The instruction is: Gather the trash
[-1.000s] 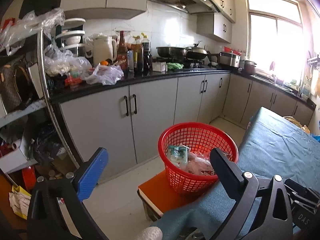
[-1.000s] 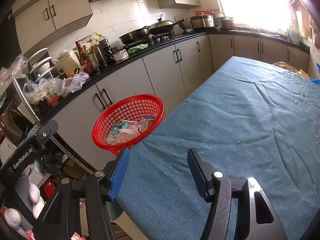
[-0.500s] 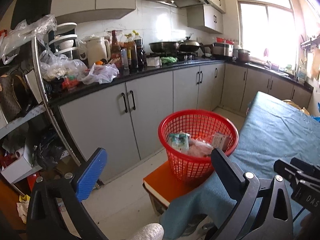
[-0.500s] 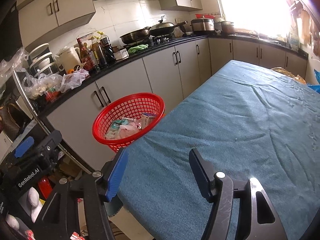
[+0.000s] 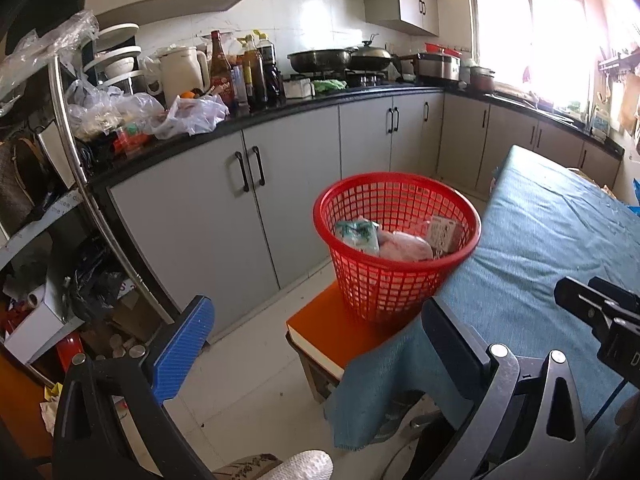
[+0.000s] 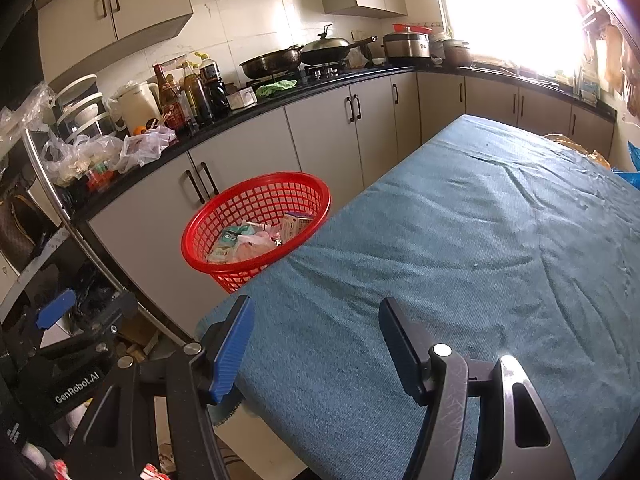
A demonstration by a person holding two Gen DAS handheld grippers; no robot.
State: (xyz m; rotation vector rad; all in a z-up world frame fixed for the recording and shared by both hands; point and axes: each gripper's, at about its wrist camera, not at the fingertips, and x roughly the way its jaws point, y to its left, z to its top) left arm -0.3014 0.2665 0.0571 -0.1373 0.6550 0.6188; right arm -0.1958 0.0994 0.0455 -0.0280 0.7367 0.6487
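A red mesh basket (image 5: 396, 248) stands on an orange stool (image 5: 340, 330) against the near corner of the table with the blue cloth (image 6: 460, 248). It holds trash: a green-white packet (image 5: 358, 236), a pink wad (image 5: 406, 246) and a small carton (image 5: 444, 232). The basket also shows in the right wrist view (image 6: 256, 224). My left gripper (image 5: 316, 344) is open and empty, off the table corner, short of the basket. My right gripper (image 6: 316, 344) is open and empty over the near end of the cloth.
Grey kitchen cabinets (image 5: 248, 200) with a cluttered black counter (image 5: 280, 108) run behind the basket. A metal rack (image 5: 76, 168) with bags and boxes stands at left. The right gripper's body (image 5: 600, 320) shows at the right of the left wrist view.
Both grippers have drawn back and up a little from the basket and table; the views have shifted slightly. Both stay open and empty. The basket has not moved.
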